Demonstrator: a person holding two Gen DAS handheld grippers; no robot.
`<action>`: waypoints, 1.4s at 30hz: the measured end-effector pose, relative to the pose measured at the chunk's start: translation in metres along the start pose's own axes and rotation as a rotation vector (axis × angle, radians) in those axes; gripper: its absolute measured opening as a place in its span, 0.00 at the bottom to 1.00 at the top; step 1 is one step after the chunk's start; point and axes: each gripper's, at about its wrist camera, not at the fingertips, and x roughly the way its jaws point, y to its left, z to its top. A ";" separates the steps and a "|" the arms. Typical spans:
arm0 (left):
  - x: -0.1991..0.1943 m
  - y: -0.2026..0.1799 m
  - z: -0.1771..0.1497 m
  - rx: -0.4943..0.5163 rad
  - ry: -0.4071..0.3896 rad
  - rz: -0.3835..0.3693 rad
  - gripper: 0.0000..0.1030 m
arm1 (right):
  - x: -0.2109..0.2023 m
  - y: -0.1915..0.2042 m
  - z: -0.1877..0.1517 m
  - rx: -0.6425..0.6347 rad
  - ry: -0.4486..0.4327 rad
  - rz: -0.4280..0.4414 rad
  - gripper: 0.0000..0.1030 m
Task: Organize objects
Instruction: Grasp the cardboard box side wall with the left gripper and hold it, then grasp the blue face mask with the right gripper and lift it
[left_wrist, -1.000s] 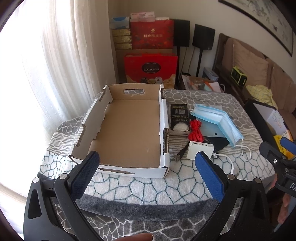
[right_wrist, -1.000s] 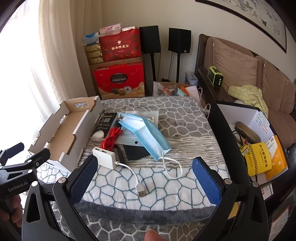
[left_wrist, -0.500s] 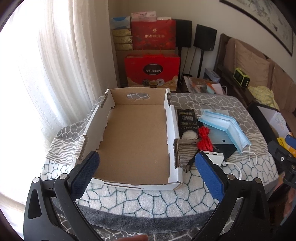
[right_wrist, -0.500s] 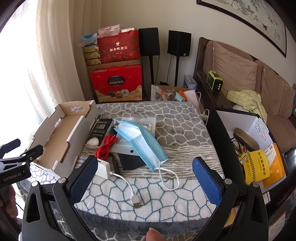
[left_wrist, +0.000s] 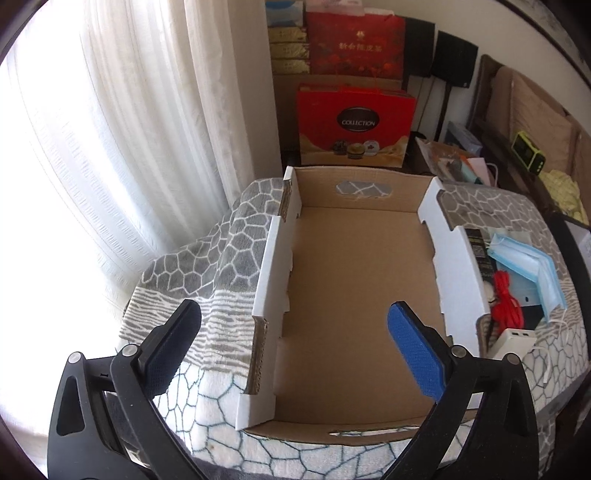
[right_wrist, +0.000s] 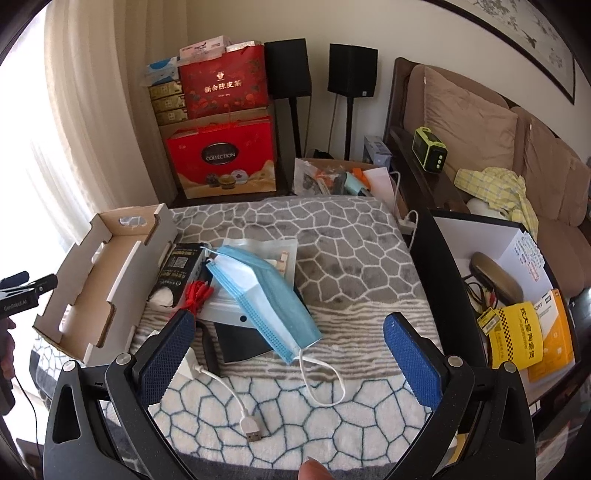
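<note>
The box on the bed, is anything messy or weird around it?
The cardboard box holds nothing, while the masks, red cord and white charger cable lie jumbled in a heap beside it on the blanket.

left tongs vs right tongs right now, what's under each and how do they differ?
The left tongs hover over the cardboard tray, whose floor is bare; the right tongs hover over the loose pile beside it: blue face masks, white charger cable.
The left tongs straddle the tray's left wall; the right tongs straddle nothing but the masks' ear loop and blanket.
Shared: both are open, holding nothing, with blue pads.
</note>
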 end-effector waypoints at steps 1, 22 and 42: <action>0.006 0.002 0.001 0.003 0.017 -0.006 0.90 | 0.003 -0.001 0.001 0.001 0.008 0.004 0.99; 0.070 0.021 -0.027 0.081 0.197 -0.100 0.11 | 0.035 -0.018 0.001 0.023 0.092 0.080 0.96; 0.040 0.020 -0.060 0.123 0.182 -0.114 0.11 | 0.058 -0.026 0.008 -0.027 0.165 0.101 0.75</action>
